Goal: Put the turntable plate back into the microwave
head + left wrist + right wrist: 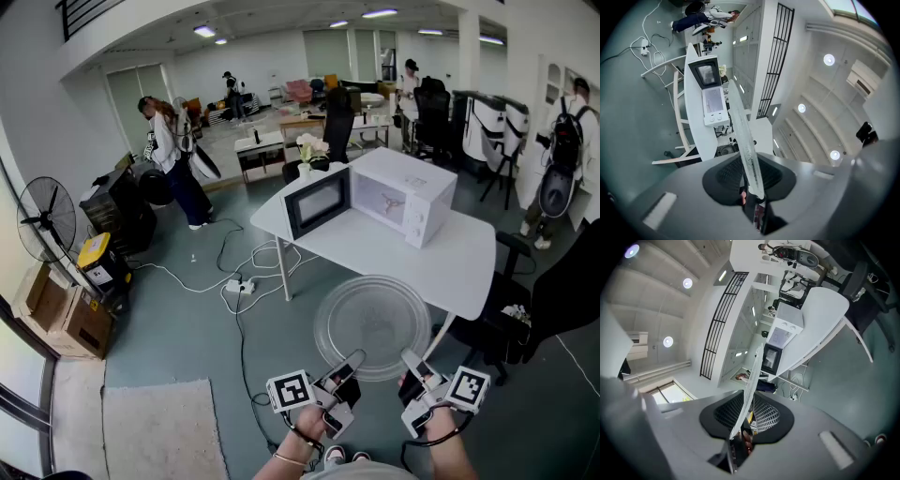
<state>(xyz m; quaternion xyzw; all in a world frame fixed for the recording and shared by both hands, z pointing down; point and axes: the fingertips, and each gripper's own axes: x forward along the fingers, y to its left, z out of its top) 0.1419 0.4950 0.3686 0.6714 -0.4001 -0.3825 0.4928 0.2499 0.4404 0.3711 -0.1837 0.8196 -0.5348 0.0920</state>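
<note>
While hovering just short of the tabletop (469,255), pinching the turntable plate (375,319) by its near rim in left tongs (354,362) and right tongs (411,362), both narrowed onto the glass. Lying flat, round, far edge toward the open microwave (412,192).

Clear plate (373,326), white microwave (419,194)

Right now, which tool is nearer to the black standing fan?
Left. The left tool grips the glass plate at its near rim, on the side toward the fan. The right tool grips the same rim farther from the fan.
</note>
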